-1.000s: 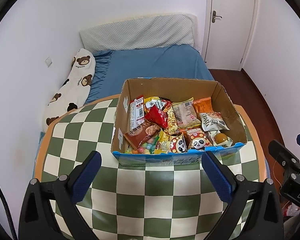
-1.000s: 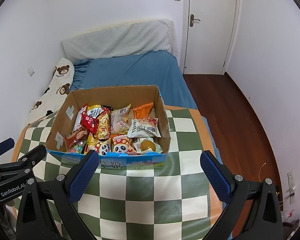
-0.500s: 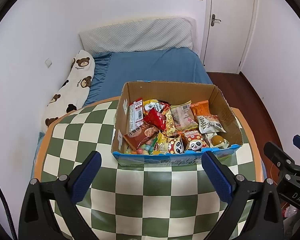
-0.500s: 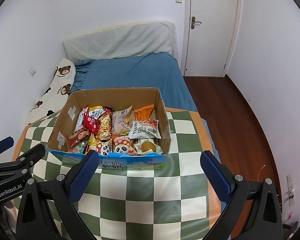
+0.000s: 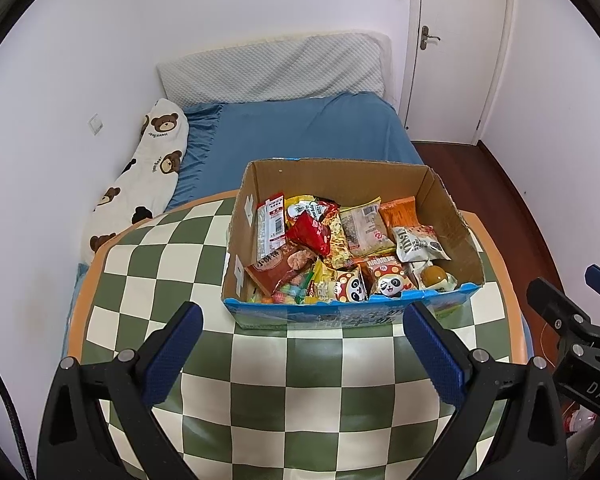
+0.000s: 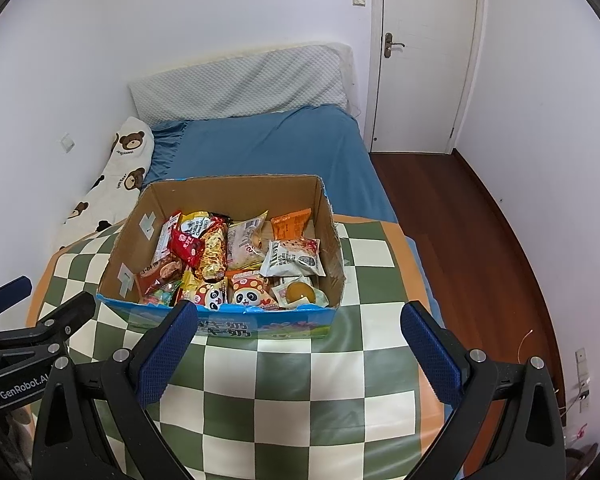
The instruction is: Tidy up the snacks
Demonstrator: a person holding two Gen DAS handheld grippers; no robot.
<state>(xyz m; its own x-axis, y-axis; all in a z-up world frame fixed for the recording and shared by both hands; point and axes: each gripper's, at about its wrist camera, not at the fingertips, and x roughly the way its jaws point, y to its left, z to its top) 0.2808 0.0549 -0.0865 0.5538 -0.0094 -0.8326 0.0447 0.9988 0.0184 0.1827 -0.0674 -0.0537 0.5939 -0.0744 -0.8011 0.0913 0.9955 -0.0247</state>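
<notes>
I hold both grippers back from the box (image 5: 352,312), above the near part of the checked table (image 5: 260,400). My left gripper (image 5: 304,344) stands wide open with nothing between its blue pads (image 5: 172,352), and my right gripper (image 6: 300,344) is just as wide and just as empty. Neither touches the box or anything in it.

All the snacks (image 5: 340,252) I can see lie inside the box, which sits on the far half of the table, toward the bed (image 5: 300,128). They are packed close and partly overlap: a red pack (image 5: 310,232) leans over a yellow one, a white pouch (image 5: 416,242) lies by the right wall, two panda packs (image 5: 392,282) stand against the front wall, and a round yellow cake (image 5: 434,274) in clear wrap sits in the front right corner. No packet shows on the table around the box in either view.

As a judgement: if organizing means gathering the snacks into the box, that state is already here, and my open, drawn-back grippers fit a job ended. It fits equally a box of mixed snacks waiting to be sorted or taken out, since the packs lie jumbled, not in rows or by kind. The pictures do not settle which, so I cannot say what share of the work remains
</notes>
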